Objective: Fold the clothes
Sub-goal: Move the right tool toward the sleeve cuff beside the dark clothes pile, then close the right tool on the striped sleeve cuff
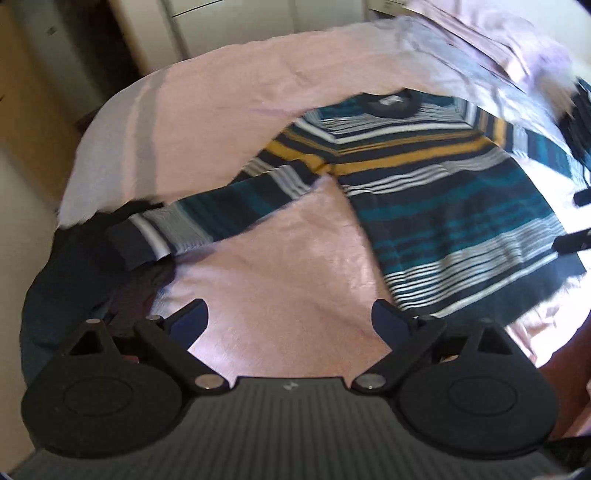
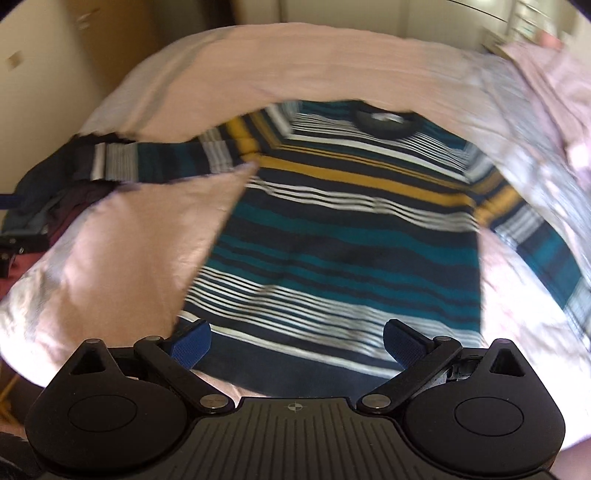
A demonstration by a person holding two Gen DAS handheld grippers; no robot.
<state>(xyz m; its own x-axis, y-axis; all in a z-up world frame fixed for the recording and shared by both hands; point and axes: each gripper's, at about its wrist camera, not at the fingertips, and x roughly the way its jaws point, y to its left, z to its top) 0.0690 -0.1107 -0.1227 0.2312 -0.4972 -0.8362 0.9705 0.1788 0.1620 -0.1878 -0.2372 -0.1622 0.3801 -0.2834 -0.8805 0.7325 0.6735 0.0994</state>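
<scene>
A striped sweater (image 1: 436,192) in navy, teal, white and mustard lies flat, front up, on a pink bed sheet (image 1: 280,280), both sleeves spread out. It also shows in the right wrist view (image 2: 343,236). Its left sleeve (image 1: 207,214) reaches to a dark cuff (image 1: 129,240) resting on a heap of dark clothes. My left gripper (image 1: 290,319) is open and empty above bare sheet, left of the sweater's hem. My right gripper (image 2: 297,343) is open and empty just above the navy hem (image 2: 295,365).
A heap of dark clothes (image 1: 85,273) lies at the bed's left edge, also seen in the right wrist view (image 2: 48,192). Rumpled pink bedding (image 1: 517,40) is piled at the far right. White cupboards (image 1: 236,22) stand behind the bed.
</scene>
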